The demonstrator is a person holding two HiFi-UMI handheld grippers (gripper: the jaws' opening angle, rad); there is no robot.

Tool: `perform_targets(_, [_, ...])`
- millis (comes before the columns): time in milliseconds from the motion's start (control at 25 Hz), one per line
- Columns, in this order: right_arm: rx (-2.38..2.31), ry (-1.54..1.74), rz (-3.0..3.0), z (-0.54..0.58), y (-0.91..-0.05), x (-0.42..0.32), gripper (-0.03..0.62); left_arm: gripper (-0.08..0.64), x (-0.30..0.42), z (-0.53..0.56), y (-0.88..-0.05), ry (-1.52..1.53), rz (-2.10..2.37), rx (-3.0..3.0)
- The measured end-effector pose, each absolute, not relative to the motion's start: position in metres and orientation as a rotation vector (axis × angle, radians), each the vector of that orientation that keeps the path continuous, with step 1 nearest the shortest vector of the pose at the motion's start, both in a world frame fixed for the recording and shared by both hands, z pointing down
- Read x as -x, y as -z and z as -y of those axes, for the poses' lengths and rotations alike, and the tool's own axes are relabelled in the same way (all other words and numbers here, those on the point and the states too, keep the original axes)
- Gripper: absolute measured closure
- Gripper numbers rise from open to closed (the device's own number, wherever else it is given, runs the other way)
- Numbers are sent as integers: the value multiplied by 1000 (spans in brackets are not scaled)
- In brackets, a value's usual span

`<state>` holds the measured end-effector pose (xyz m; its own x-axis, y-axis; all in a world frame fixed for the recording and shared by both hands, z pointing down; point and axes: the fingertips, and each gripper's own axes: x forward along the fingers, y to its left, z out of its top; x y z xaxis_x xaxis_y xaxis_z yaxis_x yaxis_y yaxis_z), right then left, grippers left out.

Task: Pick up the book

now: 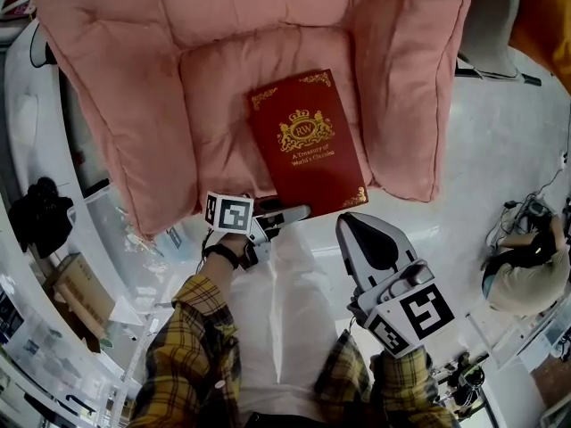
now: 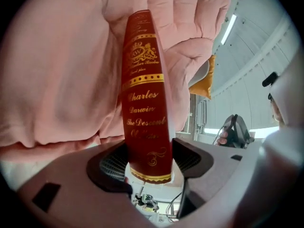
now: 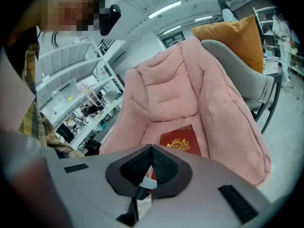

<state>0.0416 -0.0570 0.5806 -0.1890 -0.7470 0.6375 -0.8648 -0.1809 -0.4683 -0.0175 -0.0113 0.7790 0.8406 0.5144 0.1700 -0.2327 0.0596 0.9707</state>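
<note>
Reaching almost level to the pink armchair's (image 1: 116, 87) front edge, left gripper (image 1: 287, 214) clamps its jaws on the book's (image 1: 308, 141) spine end. Right gripper (image 1: 361, 230) tilts down before the armchair, jaws together.

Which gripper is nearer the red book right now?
Left. The left gripper has its jaws around the book at its spine; the right gripper hangs apart, off its near corner.
</note>
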Motion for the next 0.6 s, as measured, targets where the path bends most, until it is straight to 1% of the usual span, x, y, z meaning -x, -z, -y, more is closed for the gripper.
perform_targets(600, [-1924,-1181,1970,69,-523,-41,578,296,31,53,-716,-475,-141,-1453])
